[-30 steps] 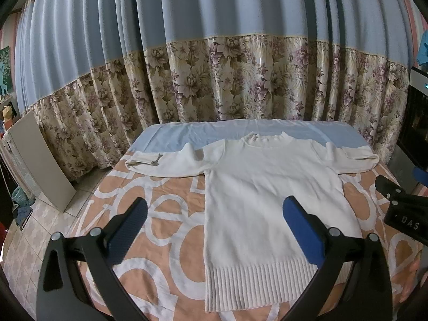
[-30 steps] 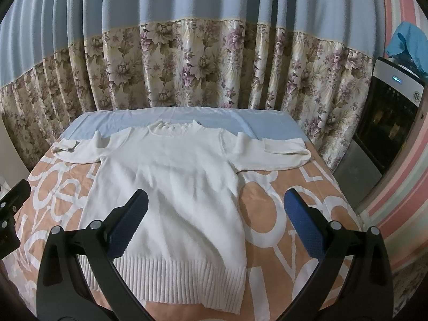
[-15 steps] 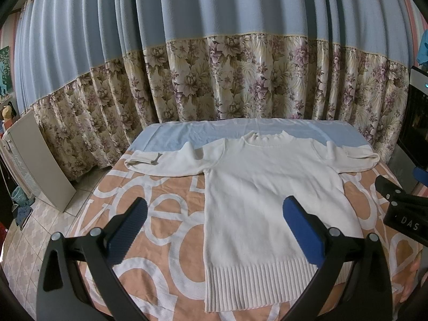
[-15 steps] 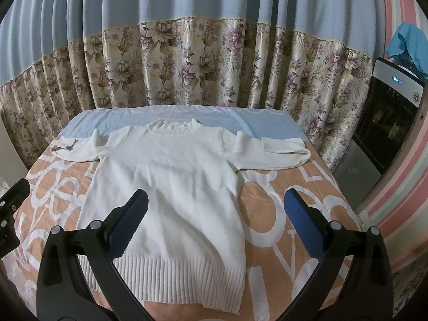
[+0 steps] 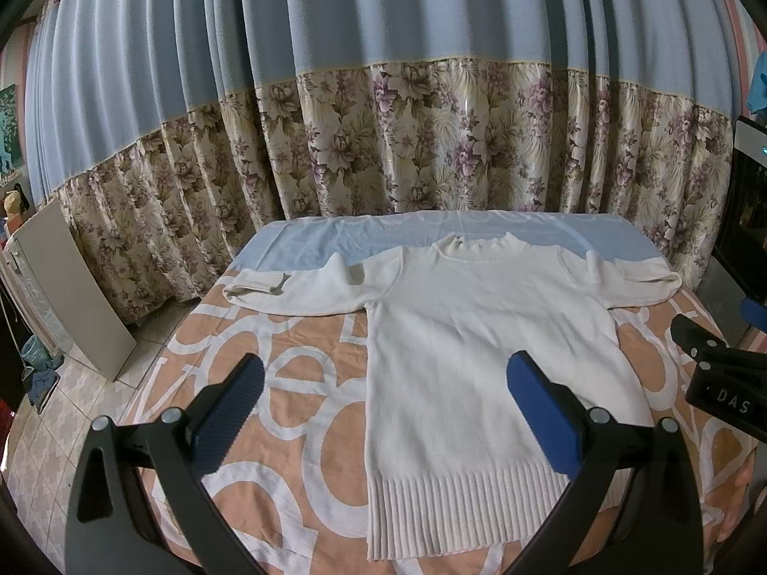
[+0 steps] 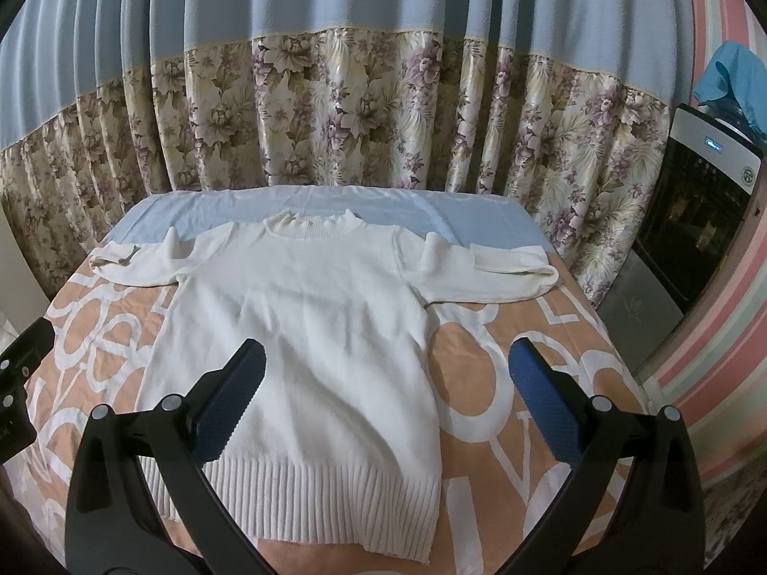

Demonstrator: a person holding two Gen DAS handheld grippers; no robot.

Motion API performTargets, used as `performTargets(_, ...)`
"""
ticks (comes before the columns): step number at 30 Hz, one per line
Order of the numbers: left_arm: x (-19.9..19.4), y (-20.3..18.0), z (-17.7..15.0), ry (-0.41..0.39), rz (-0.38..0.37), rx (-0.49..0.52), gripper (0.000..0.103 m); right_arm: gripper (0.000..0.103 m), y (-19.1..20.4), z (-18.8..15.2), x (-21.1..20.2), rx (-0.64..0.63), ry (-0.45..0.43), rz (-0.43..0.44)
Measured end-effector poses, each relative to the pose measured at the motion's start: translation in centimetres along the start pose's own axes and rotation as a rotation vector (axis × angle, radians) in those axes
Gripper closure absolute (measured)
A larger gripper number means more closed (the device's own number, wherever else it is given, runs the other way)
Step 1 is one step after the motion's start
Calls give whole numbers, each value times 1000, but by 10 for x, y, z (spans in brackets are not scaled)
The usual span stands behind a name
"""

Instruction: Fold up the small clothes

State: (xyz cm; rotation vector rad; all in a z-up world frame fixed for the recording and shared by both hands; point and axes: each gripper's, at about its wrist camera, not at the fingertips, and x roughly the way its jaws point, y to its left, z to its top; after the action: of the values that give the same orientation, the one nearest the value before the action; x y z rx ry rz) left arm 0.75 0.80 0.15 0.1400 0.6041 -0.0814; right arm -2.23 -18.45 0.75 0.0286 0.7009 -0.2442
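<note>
A white knitted sweater (image 5: 479, 345) (image 6: 307, 326) lies flat on the bed, front up, collar at the far end, ribbed hem nearest me. Both sleeves stretch sideways with their cuffs folded back. My left gripper (image 5: 383, 412) hovers open above the sweater's lower left edge, nothing between its blue pads. My right gripper (image 6: 388, 397) hangs open over the lower right part of the sweater, also holding nothing. The right gripper's black body (image 5: 719, 373) shows at the right edge of the left wrist view.
The bed carries an orange and white patterned cover (image 5: 268, 383) and a pale blue sheet (image 5: 335, 235) at its head. Blue and floral curtains (image 6: 335, 110) hang behind it. A dark appliance (image 6: 695, 220) stands to the right, a white board (image 5: 72, 287) leans at the left over tiled floor.
Both views have crept slightly; the sweater lies as it did and both grippers stay open.
</note>
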Motion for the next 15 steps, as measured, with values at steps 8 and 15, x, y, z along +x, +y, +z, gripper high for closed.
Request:
performTargets(8, 0, 0, 0, 2, 0, 2, 2, 3, 1, -1, 1, 0, 0, 1)
performTargets(15, 0, 0, 0, 2, 0, 2, 2, 3, 2, 0, 1, -2, 1, -1)
